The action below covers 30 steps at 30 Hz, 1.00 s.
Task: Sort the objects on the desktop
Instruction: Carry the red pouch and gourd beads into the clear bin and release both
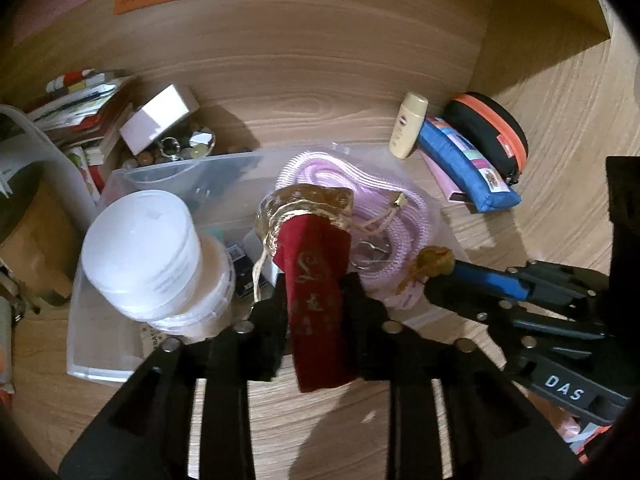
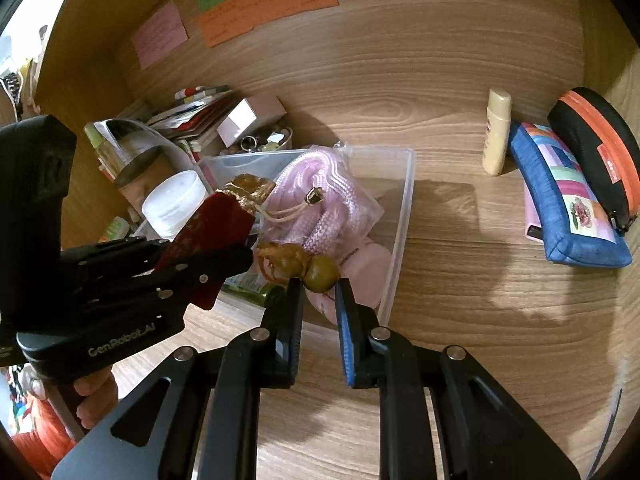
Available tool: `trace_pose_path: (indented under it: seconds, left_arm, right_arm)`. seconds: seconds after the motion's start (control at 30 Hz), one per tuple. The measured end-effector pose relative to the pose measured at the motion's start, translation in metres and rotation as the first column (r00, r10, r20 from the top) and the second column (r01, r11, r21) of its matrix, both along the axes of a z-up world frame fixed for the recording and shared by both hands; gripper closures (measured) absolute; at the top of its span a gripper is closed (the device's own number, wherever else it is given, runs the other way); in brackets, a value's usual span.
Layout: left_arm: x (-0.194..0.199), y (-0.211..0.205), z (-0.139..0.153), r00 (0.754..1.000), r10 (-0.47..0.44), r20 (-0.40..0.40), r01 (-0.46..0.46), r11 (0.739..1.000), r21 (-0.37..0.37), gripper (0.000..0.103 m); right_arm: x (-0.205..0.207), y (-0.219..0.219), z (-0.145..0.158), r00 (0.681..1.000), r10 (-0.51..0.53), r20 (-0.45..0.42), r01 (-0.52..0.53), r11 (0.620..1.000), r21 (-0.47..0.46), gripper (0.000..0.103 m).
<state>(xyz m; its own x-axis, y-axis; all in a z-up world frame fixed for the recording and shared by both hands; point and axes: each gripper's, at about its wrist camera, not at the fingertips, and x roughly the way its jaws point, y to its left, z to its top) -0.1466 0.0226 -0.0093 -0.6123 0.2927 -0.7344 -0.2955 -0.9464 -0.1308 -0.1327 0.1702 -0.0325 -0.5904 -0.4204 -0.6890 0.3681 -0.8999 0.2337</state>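
A red velvet pouch [image 1: 320, 320] with a gold-trimmed mouth and a cream drawstring stands between the fingers of my left gripper [image 1: 314, 292], which is shut on it above the clear plastic bin [image 1: 96, 360]. In the right wrist view the same pouch [image 2: 208, 224] sticks out of the left gripper [image 2: 224, 264]. My right gripper [image 2: 319, 286] is shut on an olive-green bead charm [image 2: 320, 274] with a brown knot, at the bin's [image 2: 404, 208] near edge. The bin holds a bagged pink rope [image 2: 320, 208] and a white jar [image 1: 140, 248].
A cream bottle [image 2: 496, 136], a blue patchwork pencil case [image 2: 568, 200] and a black case with an orange zip [image 2: 596, 144] lie at the right against the wall. Books, a white box [image 1: 160, 116] and trinkets crowd the back left. Coloured notes [image 2: 264, 4] are stuck on the back panel.
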Motion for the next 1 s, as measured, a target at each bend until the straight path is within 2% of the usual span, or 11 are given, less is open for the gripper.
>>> trace_pose_path:
  seconds: [0.13, 0.3, 0.47, 0.6, 0.73, 0.87, 0.97, 1.0]
  left_arm:
    - [0.008, -0.001, 0.002, 1.000, -0.001, -0.007, 0.001, 1.000, -0.010, 0.055]
    - [0.013, -0.005, 0.005, 1.000, -0.001, -0.005, 0.001, 1.000, 0.002, 0.055]
    - [0.023, -0.007, 0.012, 1.000, -0.003, -0.022, 0.003, 1.000, 0.008, 0.055]
    - [0.029, -0.008, 0.018, 0.999, 0.001, -0.048, -0.001, 1.000, 0.002, 0.041]
    - [0.023, -0.007, 0.023, 0.997, 0.016, -0.073, -0.017, 1.000, -0.014, 0.040]
    - [0.013, -0.005, 0.023, 0.998, 0.022, -0.055, -0.024, 0.999, -0.032, 0.040]
    - [0.018, -0.010, 0.022, 0.998, 0.024, -0.057, -0.025, 1.000, -0.014, 0.035]
    - [0.021, -0.011, 0.022, 0.998, 0.029, -0.060, -0.029, 1.000, -0.010, 0.034]
  right_arm:
    - [0.005, -0.002, 0.004, 1.000, 0.005, -0.017, -0.005, 1.000, 0.026, 0.086]
    - [0.010, -0.002, 0.010, 0.999, -0.005, -0.033, 0.006, 1.000, 0.027, 0.073]
    - [0.015, -0.001, 0.015, 0.999, -0.017, -0.045, 0.018, 0.999, 0.027, 0.072]
    - [0.022, -0.001, 0.019, 0.998, -0.021, -0.054, 0.023, 0.999, 0.025, 0.072]
    - [0.028, 0.000, 0.021, 0.998, -0.024, -0.063, 0.025, 1.000, 0.017, 0.072]
    - [0.034, 0.003, 0.022, 0.998, -0.027, -0.058, 0.028, 1.000, 0.011, 0.072]
    - [0.039, 0.006, 0.023, 0.998, -0.027, -0.064, 0.028, 1.000, 0.012, 0.065]
    - [0.040, 0.006, 0.023, 0.997, -0.031, -0.071, 0.032, 0.999, 0.016, 0.060]
